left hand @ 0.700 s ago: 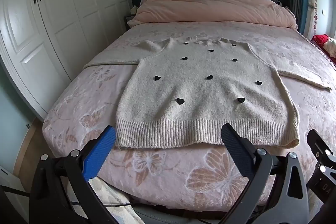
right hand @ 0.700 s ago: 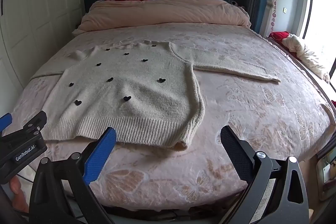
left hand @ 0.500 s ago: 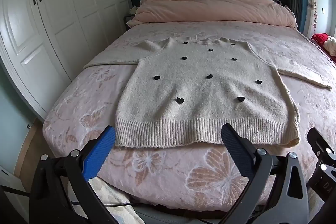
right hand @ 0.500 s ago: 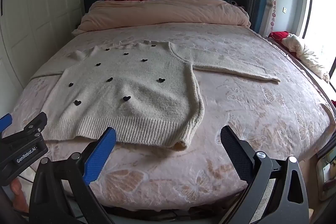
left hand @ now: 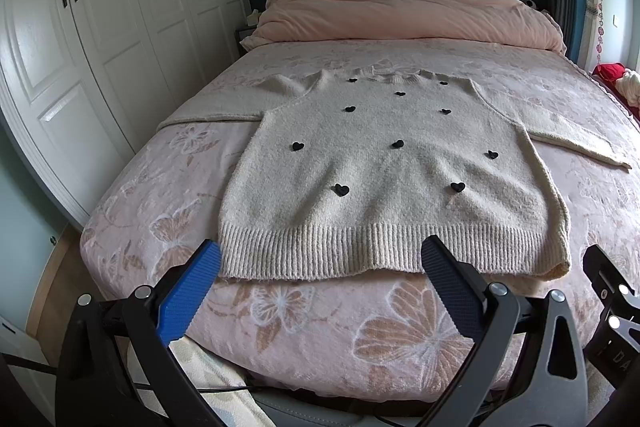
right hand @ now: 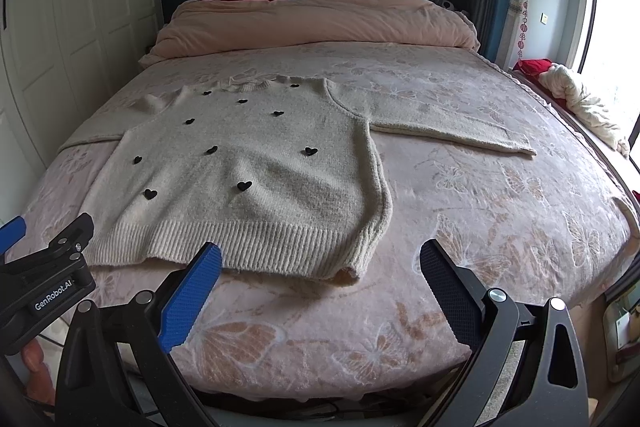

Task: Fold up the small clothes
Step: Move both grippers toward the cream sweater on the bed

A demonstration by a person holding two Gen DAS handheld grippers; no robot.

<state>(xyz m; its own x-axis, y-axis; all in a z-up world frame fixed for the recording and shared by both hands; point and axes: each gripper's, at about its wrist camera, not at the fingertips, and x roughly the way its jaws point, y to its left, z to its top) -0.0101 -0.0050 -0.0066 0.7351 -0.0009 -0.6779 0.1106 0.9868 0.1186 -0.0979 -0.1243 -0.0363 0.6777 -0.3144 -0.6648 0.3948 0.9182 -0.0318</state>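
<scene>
A cream knit sweater [left hand: 384, 171] with small black hearts lies flat, front up, on the pink floral bed, both sleeves spread out sideways and its ribbed hem toward me. It also shows in the right wrist view [right hand: 248, 179], with the right sleeve [right hand: 448, 127] stretched to the right. My left gripper [left hand: 320, 267] is open and empty, hovering just before the hem. My right gripper [right hand: 320, 267] is open and empty near the hem's right corner. The left gripper's body shows at the left edge of the right wrist view [right hand: 44, 279].
The bed [left hand: 360, 327] has a pink floral cover and a folded pink duvet [left hand: 400, 15] at the headboard. White wardrobes [left hand: 100, 27] stand close on the left. Red and white clothes [right hand: 568, 95] lie by the window on the right.
Both grippers have crept slightly forward toward the sweater's hem. The sweater has not moved and both grippers stay open.
</scene>
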